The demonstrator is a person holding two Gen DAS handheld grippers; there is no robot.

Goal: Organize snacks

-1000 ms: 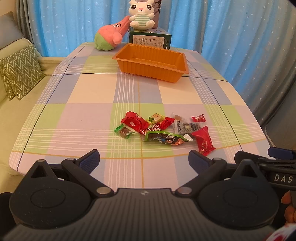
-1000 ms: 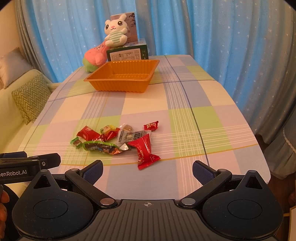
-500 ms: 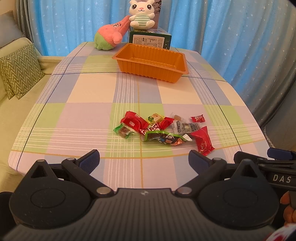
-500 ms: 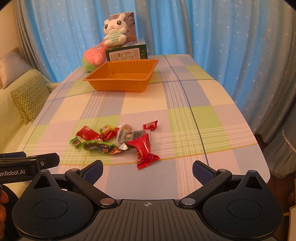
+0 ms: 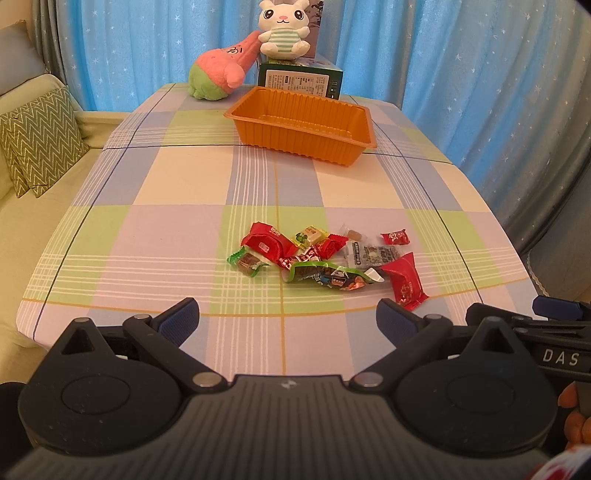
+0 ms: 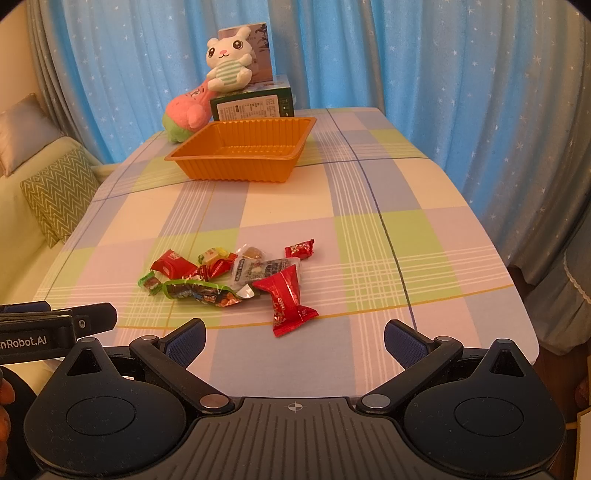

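A home living room: sofa (image 5: 22, 155) with cushions (image 5: 40, 140), starry curtains (image 5: 461, 66), plush toys (image 5: 282, 31).

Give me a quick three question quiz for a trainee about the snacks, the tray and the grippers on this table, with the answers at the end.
1. True or false: the orange tray already holds some snacks.
2. Which snack lies nearest the table's front edge: A, the small red candy; B, the big red packet; C, the yellow-green candy?
3. Fill in: both the left gripper and the right gripper are ____ and hold nothing.

Key: 1, false: the tray is empty and all snacks lie in a pile on the tablecloth. 2, B. 3, open.
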